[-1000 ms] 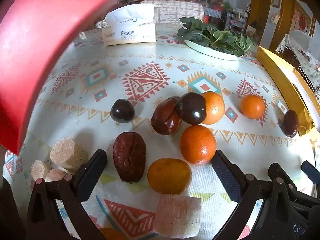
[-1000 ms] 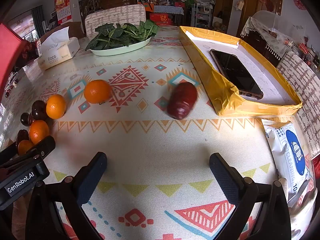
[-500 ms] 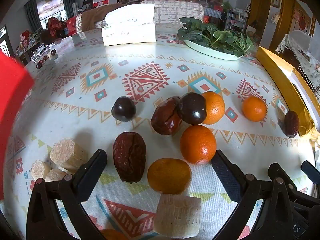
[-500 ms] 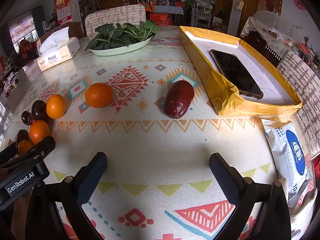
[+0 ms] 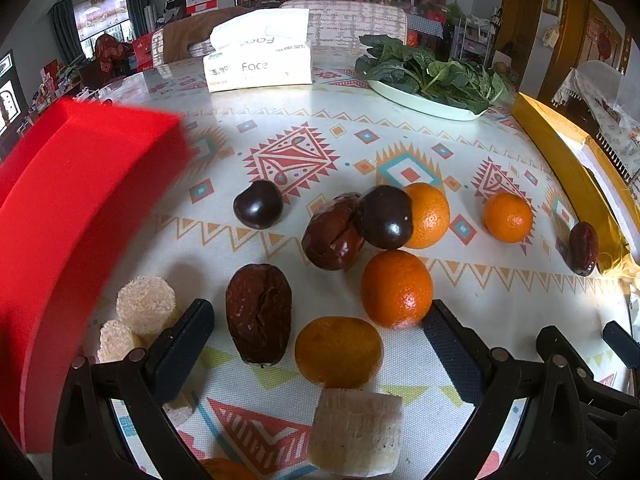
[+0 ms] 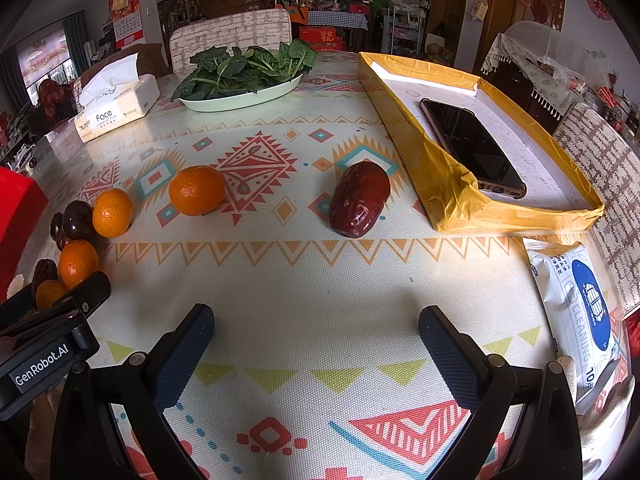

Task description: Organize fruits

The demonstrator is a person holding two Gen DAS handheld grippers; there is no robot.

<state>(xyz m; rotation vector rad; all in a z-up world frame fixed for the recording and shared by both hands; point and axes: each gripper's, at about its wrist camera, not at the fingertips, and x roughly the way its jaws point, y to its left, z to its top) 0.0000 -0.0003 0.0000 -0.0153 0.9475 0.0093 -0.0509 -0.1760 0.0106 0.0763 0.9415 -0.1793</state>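
In the left wrist view, fruit lies on the patterned tablecloth: a wrinkled red date [image 5: 259,320], a dull orange [image 5: 338,351], a bright orange [image 5: 397,288], a second date [image 5: 332,232] touching a dark plum [image 5: 385,217], another plum [image 5: 258,204], two more oranges [image 5: 427,215] [image 5: 508,217]. My left gripper [image 5: 318,344] is open and empty, jaws either side of the near date and dull orange. My right gripper [image 6: 316,344] is open and empty above bare cloth; a red date [image 6: 359,204] and an orange [image 6: 196,190] lie beyond it.
A red tray [image 5: 76,216] is at the left, blurred. Pale cut cylinders [image 5: 146,306] [image 5: 356,428] lie near the left gripper. A yellow box [image 6: 448,184] holds a phone [image 6: 472,148]. A spinach plate [image 6: 240,92], tissue box [image 6: 116,110] and wipes pack [image 6: 580,312] sit around.
The red tray has swung out of view and come back at the left side, now lower by the table. The date near the yellow box rolled slightly and settled. Both grippers held still.
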